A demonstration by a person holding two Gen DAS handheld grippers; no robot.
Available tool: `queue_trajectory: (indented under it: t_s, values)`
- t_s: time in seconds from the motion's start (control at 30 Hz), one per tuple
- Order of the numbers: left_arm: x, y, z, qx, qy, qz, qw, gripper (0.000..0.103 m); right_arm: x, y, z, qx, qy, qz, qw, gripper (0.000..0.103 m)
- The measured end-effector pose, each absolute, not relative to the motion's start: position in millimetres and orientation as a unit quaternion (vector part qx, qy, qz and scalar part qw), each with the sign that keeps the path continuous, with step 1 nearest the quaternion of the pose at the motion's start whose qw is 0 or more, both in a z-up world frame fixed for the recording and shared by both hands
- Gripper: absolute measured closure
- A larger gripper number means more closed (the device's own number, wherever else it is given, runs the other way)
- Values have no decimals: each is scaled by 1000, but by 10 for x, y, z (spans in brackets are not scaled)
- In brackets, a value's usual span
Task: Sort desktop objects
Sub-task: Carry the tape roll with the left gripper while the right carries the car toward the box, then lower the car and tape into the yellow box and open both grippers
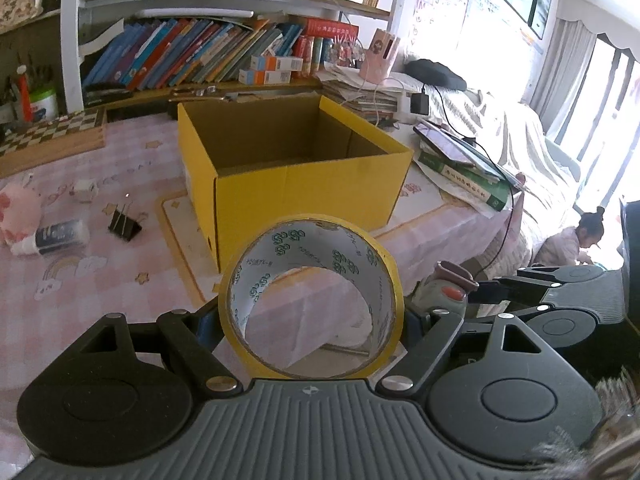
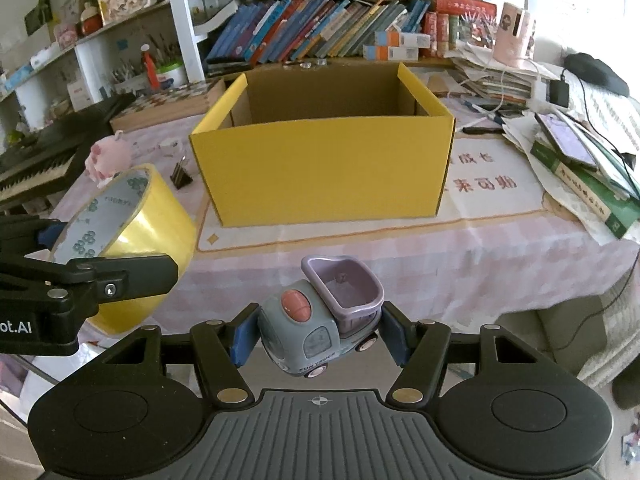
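Note:
My left gripper (image 1: pixel 312 320) is shut on a yellow tape roll (image 1: pixel 312 252), held in the air in front of the open yellow cardboard box (image 1: pixel 304 196). The roll also shows in the right wrist view (image 2: pixel 132 220), at the left, between the left gripper's fingers. My right gripper (image 2: pixel 318 338) is shut on a grey toy truck (image 2: pixel 316 316) with a purple bed, held before the table edge, short of the box (image 2: pixel 324 168). The truck (image 1: pixel 440 292) shows at the right in the left wrist view. The box looks empty inside.
On the pink tablecloth left of the box lie a black binder clip (image 1: pixel 125 222), a small bottle (image 1: pixel 52 236) and a pink plush toy (image 2: pixel 109 154). Books, a tablet (image 2: pixel 568 142) and cables pile at the right. A bookshelf (image 2: pixel 320 32) stands behind the box.

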State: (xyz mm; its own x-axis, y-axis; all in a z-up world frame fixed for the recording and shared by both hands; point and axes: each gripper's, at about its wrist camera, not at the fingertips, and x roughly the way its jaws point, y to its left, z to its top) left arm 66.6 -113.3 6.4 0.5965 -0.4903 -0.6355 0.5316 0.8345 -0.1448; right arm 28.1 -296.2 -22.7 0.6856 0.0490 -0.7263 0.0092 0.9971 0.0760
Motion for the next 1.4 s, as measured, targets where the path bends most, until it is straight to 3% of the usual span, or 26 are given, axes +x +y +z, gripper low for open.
queue_trajectory:
  t_s: [0.4,0.83,1.2,1.4]
  values:
    - [894,-1490,235,50,310,-277,908,23,603,-3260,-85,37,366,41,929,39]
    - [1387,-1709,764,78,240,-268,930,22,1199,-3460,389,-35,276,104,955,39]
    - [2132,-2020,727,156,257,-262,917,22,2104,-3488,399,-162,275,190,929,39]
    - [2575,-2240,546,241,280,-256,893,22,2492,-3342,178,-306,300,247,869,39]
